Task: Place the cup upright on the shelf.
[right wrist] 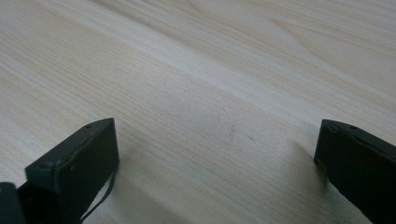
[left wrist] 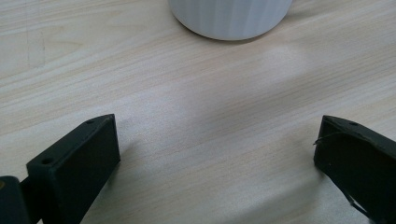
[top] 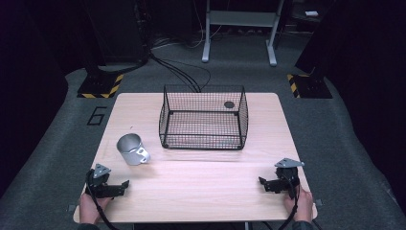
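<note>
Starting position: both the left gripper (top: pixel 111 188) and the right gripper (top: pixel 272 184) rest on the bench (top: pixel 201 187) with fingers spread and empty, the metal cup (top: pixel 132 149) untouched beside the empty wire basket (top: pixel 203 117), all handling apparently outstanding.

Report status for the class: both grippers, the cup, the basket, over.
Left gripper open, empty, cup just ahead. Right gripper open, empty, on bare table. Cup lies tipped left of wire basket, apart. Nothing blocking.
</note>
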Tool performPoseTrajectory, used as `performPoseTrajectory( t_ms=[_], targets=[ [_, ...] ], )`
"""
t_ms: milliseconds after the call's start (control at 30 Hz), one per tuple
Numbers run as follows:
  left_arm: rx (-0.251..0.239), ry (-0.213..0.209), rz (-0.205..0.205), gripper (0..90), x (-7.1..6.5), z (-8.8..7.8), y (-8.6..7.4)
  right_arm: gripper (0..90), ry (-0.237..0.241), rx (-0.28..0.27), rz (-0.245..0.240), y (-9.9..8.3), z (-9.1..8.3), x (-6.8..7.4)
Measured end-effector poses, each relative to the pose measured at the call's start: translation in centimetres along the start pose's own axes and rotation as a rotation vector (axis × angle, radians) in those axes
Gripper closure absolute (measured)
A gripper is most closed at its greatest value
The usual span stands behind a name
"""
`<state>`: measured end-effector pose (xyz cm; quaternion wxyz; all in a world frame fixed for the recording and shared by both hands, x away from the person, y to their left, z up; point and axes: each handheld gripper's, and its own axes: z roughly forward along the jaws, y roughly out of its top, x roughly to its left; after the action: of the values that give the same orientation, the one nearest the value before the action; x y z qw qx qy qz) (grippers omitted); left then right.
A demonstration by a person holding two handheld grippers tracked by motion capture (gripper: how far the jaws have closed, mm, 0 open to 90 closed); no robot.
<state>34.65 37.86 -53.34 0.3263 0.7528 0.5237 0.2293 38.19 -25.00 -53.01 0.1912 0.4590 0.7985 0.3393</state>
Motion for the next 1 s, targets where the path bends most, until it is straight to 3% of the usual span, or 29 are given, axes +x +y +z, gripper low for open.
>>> performPoseTrajectory(
  t_ms=[133,200,467,600,633,767,800,1000],
  targets=[
    [0.020,-0.004,0.002,0.0,0.0,-0.1,0.1,0.0,0.000,0.000,-0.001,0.0,0.0,0.0],
    [-0.003,0.008,-0.005,0.0,0.0,0.0,0.0,0.0,0.000,0.001,-0.002,0.0,0.0,0.0],
    [0.007,-0.004,-0.006,0.0,0.2,-0.1,0.0,0.0,0.001,0.009,-0.004,0.0,0.0,0.0],
    [-0.004,-0.020,-0.032,0.0,0.7,-0.7,0.3,0.0,0.001,0.009,-0.005,0.0,0.0,0.0],
    [-0.026,-0.027,-0.049,0.0,0.9,-1.3,0.7,0.0,0.001,0.009,-0.005,0.1,0.0,0.0],
    [-0.041,-0.045,-0.047,0.0,1.0,-2.4,1.7,0.0,0.000,0.007,-0.008,0.1,0.0,0.0],
    [-0.065,-0.046,-0.050,0.0,1.1,-2.6,2.1,0.0,0.001,0.007,-0.007,0.1,0.0,0.0],
    [-0.136,-0.064,-0.040,0.0,1.5,-4.9,5.3,0.0,0.000,0.007,-0.008,0.1,0.0,0.0]
  ],
)
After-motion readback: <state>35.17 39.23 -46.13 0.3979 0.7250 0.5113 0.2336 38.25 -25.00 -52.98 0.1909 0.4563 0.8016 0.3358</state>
